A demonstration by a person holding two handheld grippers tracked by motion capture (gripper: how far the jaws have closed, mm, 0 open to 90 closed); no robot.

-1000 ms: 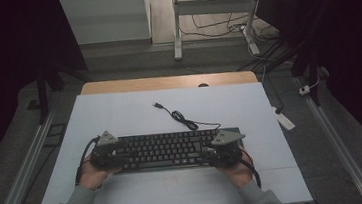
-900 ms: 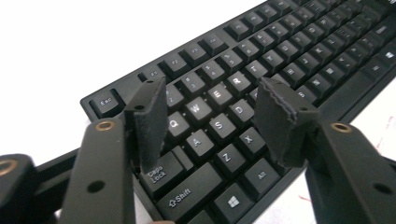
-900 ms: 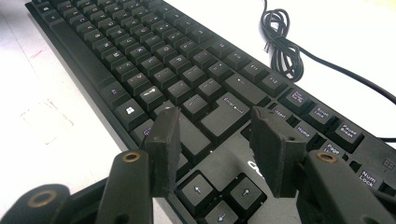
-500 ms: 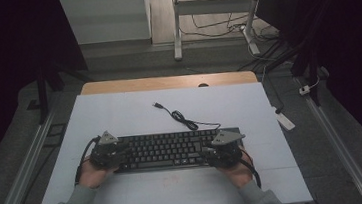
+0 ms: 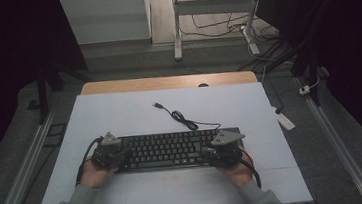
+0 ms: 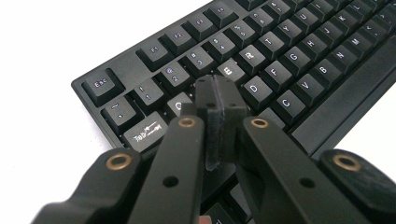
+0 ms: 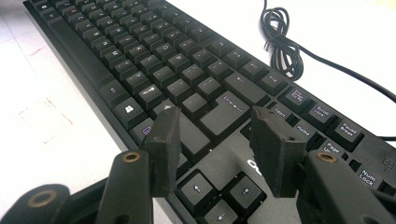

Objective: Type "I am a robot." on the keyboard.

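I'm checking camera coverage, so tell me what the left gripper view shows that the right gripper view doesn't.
The left gripper view has the left gripper with its jaws pressed together over the W key area, nothing held, beside the Esc key and Tab key. The right gripper view has the right gripper with jaws apart above the arrow keys, the Enter key and the coiled cable. Both show the black keyboard on the white table.
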